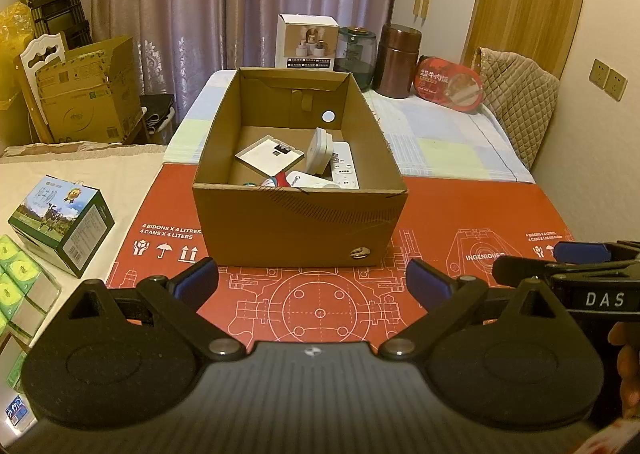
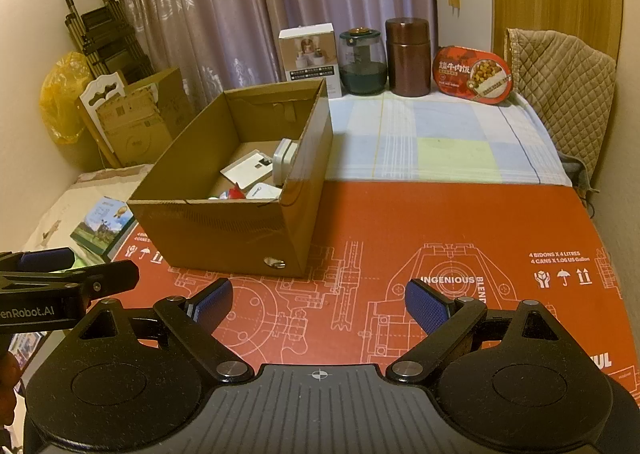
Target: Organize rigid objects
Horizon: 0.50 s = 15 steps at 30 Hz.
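Note:
A brown cardboard box (image 1: 296, 221) stands on the red printed mat (image 1: 480, 213). It holds a white flat card (image 1: 270, 155), a white plug adapter (image 1: 318, 149), a white power strip (image 1: 345, 169) and other small items. The box also shows in the right wrist view (image 2: 224, 230). My left gripper (image 1: 312, 286) is open and empty, just in front of the box. My right gripper (image 2: 318, 304) is open and empty, in front and to the right of the box. Each gripper shows at the edge of the other's view.
At the back stand a white product box (image 1: 306, 41), a green glass jar (image 1: 356, 53), a brown canister (image 1: 398, 59) and a red meal tub (image 1: 448, 87). A milk carton box (image 1: 60, 223) and green packs (image 1: 16, 278) lie left. A quilted chair (image 1: 520, 101) stands right.

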Tool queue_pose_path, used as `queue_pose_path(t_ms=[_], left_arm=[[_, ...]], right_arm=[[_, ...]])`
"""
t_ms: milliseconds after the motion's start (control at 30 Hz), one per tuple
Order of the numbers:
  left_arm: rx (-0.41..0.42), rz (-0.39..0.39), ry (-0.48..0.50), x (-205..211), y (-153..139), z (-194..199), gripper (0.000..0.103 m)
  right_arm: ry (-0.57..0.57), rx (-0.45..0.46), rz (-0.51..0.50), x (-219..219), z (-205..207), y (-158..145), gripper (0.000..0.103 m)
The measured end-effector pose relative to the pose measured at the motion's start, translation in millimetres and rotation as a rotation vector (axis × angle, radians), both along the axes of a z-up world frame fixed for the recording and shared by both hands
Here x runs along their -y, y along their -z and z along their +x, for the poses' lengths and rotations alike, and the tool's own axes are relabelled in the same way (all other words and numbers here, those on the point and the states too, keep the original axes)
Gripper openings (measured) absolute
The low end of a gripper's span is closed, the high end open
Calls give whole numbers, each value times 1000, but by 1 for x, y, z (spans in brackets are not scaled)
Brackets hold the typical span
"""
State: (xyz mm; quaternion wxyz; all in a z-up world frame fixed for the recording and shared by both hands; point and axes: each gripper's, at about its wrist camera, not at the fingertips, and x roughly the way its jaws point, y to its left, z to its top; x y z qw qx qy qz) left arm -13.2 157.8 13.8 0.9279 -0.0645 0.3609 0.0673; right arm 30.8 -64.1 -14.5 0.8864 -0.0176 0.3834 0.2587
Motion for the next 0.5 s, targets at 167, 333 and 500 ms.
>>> queue_pose_path(t_ms=[167,333,500], left_arm=[[-1,1,0,0,0,-1,99],[0,-6,4,0,-1,0,99],[12,-4,6,2,-4,2,99]], right_arm=[[0,2,2,0,0,-1,90],[-1,1,0,0,0,-1,90],[-1,3,2,-1,0,-2,90]])
